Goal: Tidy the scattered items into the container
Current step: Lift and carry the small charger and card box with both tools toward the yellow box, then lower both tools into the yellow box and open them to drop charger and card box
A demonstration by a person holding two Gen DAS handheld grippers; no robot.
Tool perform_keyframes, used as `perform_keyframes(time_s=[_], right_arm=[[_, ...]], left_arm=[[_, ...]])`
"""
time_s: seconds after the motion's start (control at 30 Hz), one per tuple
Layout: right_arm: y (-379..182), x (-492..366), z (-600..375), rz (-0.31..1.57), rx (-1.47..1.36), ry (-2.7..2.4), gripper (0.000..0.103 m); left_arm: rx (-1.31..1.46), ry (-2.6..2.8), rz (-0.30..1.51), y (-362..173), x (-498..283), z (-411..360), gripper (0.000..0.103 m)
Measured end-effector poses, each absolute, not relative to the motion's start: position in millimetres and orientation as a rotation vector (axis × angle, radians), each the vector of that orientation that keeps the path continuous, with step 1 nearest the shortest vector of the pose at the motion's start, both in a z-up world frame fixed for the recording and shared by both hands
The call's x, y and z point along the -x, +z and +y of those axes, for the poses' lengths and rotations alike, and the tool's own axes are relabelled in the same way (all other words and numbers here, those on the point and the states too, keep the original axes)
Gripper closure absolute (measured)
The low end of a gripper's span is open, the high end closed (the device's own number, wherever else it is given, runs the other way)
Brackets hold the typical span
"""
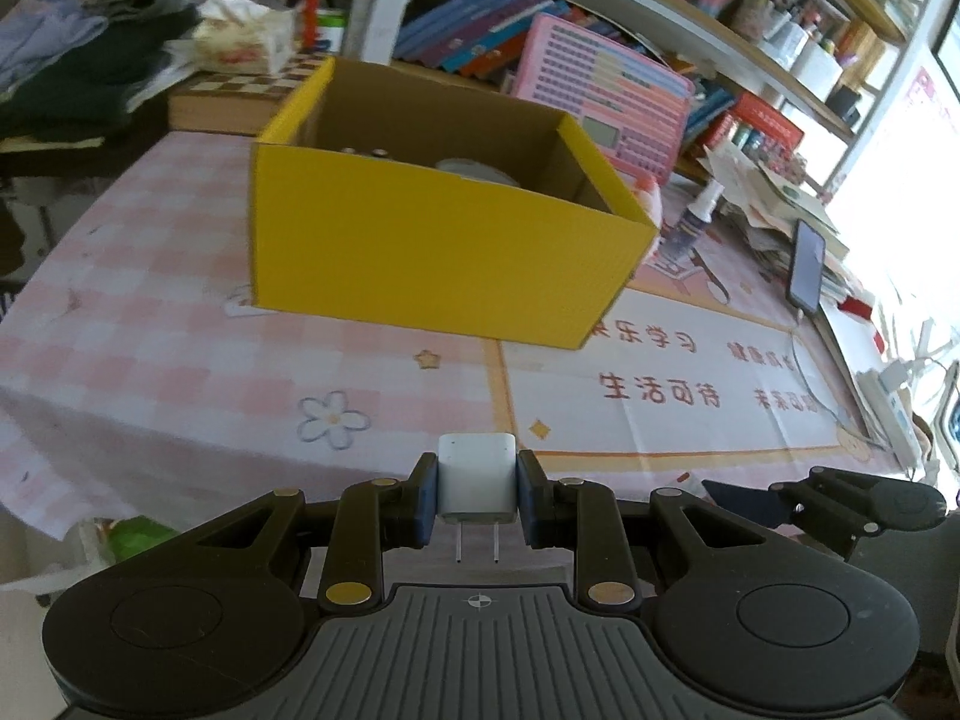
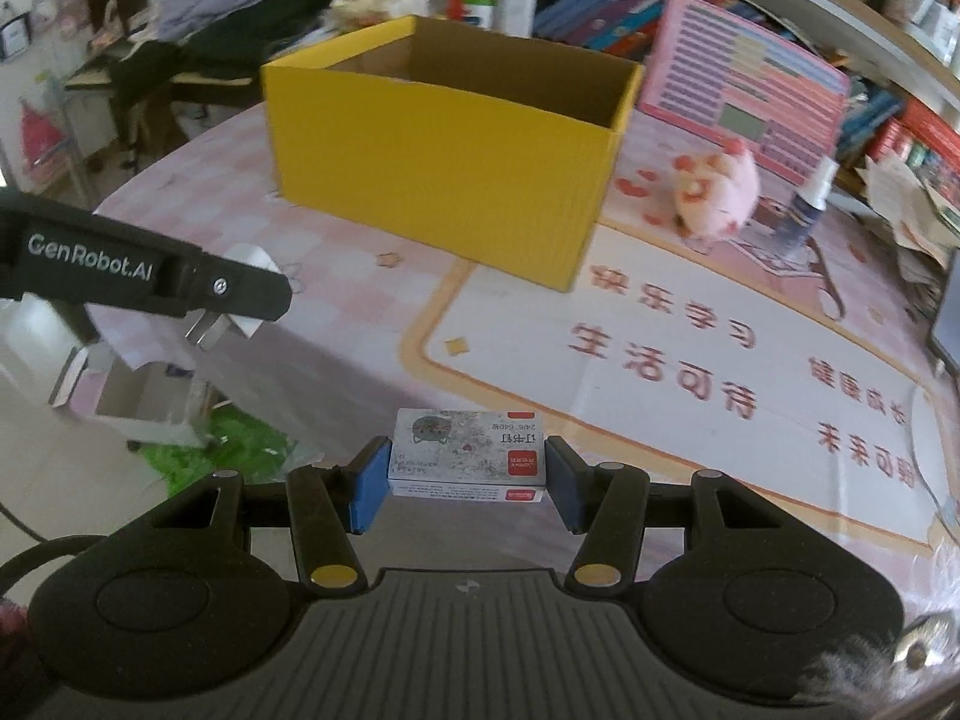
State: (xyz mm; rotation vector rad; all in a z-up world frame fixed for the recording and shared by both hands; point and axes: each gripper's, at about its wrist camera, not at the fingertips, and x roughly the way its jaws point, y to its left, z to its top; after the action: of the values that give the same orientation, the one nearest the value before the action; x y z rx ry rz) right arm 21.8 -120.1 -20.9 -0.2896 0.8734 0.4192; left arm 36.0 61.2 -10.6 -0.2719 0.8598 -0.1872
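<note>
1. Left wrist view: the left tool [image 1: 477, 489] is pinching one white plug adapter [image 1: 477, 477] between its two blue pads, with the adapter's two metal prongs pointing back toward the camera.
2. One yellow cardboard box [image 1: 432, 246] is sitting open-topped on the surface [image 1: 150, 324] ahead of the tool; inside it, one pale round item and two small dark caps are just showing above the near wall, too hidden to name.
3. One spray bottle [image 1: 690, 225] is standing just right of the box, and one phone [image 1: 807, 270] is leaning farther right against a paper stack.
4. The right tool [image 1: 744, 501] is showing at the lower right as a dark tip.
5. Right wrist view: the right tool [image 2: 467, 483] is gripping one small printed staple box [image 2: 468, 456] by its two short ends, holding it level above the near edge of the surface [image 2: 360, 294].
6. The left tool [image 2: 252, 294] is reaching in from the left, carrying the plug adapter [image 2: 252, 261], well short of the yellow cardboard box [image 2: 438, 180].
7. One pink plush pig [image 2: 717, 192] is lying right of the box, with the spray bottle [image 2: 804, 210] just beside it.
8. The surface is wearing a pink checked cloth with a printed mat; one pink keyboard toy [image 2: 744, 72], rows of books and heaped clothes are crowding the room behind.
</note>
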Motion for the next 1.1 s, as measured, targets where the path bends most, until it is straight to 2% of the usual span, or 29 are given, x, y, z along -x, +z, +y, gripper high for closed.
perform_keyframes(time_s=[0.63, 1.1], right_arm=[[-3.0, -26.8, -67.1, 0.768, 0.366, 0.6, 0.051], [44.6, -96.5, -74.2, 0.518, 0.312, 0.619, 0.051]], left_arm=[[0.318, -0.039, 0.752, 7.6, -20.1, 109.2, 0.078], [0.234, 0.024, 0.585, 54.2, -79.2, 102.0, 0.078]])
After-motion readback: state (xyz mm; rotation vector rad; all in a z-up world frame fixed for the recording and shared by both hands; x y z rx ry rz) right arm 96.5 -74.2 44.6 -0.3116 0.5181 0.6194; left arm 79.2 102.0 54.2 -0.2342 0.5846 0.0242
